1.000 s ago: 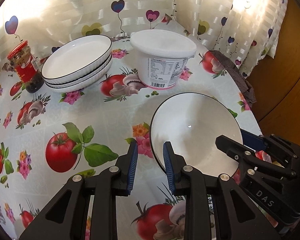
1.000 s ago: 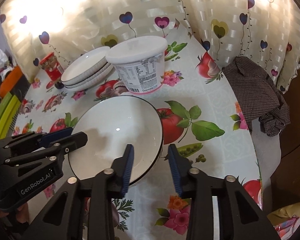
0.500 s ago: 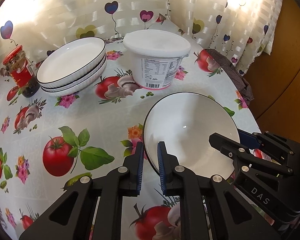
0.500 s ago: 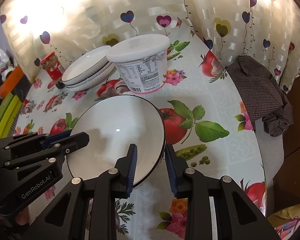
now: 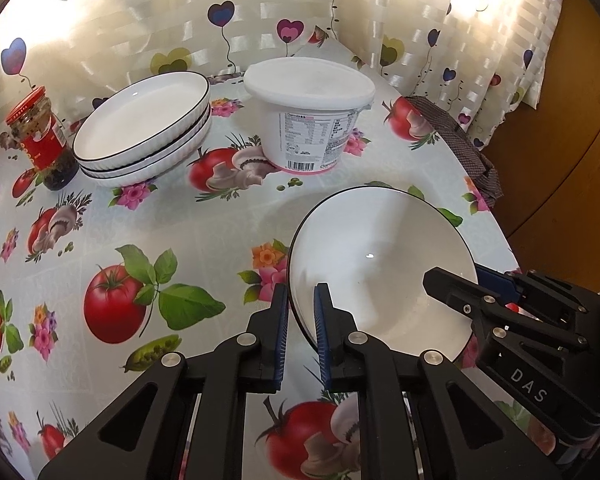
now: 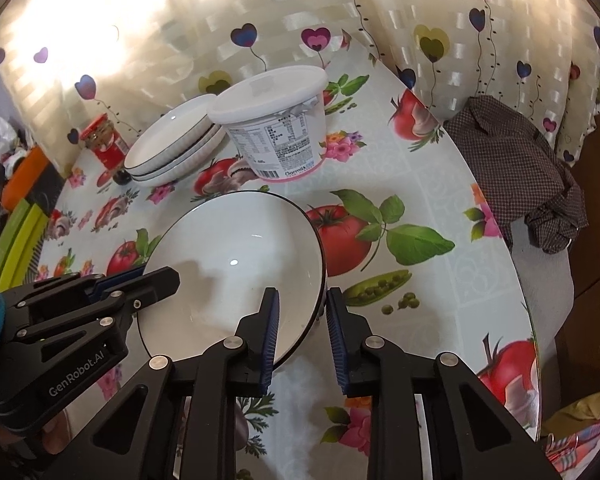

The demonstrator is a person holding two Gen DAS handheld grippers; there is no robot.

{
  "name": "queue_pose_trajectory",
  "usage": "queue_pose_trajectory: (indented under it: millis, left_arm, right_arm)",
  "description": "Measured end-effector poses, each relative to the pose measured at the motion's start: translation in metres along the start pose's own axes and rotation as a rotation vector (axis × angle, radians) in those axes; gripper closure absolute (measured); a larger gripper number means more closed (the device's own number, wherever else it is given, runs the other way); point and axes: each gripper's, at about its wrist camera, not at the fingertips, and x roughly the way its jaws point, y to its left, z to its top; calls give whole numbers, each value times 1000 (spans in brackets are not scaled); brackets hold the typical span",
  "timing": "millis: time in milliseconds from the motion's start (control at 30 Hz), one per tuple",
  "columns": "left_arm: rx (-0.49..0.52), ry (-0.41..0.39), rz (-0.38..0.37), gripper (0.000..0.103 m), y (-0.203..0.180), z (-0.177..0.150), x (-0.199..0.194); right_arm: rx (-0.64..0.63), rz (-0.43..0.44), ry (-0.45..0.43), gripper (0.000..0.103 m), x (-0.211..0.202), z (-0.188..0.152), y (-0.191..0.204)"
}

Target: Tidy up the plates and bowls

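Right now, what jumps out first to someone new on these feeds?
The big white bowl at the near table edge, with the left gripper clamped on one side of its rim and the right gripper closing over the opposite side. Behind it stand a lidded white tub and stacked plates, on a loud tomato-print tablecloth.

1. "DAS": white capitals on the black body of the right gripper point(image 5: 496, 280), seen in the left wrist view.
2. "GenRobot.AI": pale lettering on the black body of the left gripper point(image 6: 156, 280), seen in the right wrist view.
3. "Oormilk", as far as it can be made out: pink-band lettering at the base of the white lidded tub point(image 6: 276, 136), beside a barcode.
4. Nutrition table: fine print on the tub's white label; too small to read in either view.
5. Red-labelled jar point(image 5: 40, 136): label markings present, illegible.
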Motion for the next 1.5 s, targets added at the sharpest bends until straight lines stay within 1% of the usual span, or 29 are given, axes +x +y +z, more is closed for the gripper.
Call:
queue_pose_trajectory:
  millis: [300, 533, 867, 1133, 1333, 1500]
  left_arm:
    - [11, 1, 4, 90, -3, -11, -9]
    - [1, -5, 11, 90, -1, -16, -16]
    - [-22, -21, 7, 90, 3, -18, -28]
    - [-31, -47, 2, 90, 5, -19, -44]
    - [-29, -55, 2, 90, 3, -24, -55]
    - [-30, -77, -4, 90, 0, -30, -70]
  right_arm:
    - [13, -7, 2, 83, -9, -11, 2]
    - [24, 3, -2, 86, -15, -17, 5]
    - [50, 24, -5, 86, -23, -20, 9]
    - [34, 25, -27, 86, -41, -21, 18]
    - [33, 29, -38, 86, -55, -26, 22]
    - [28, 29, -51, 86, -69, -31, 27]
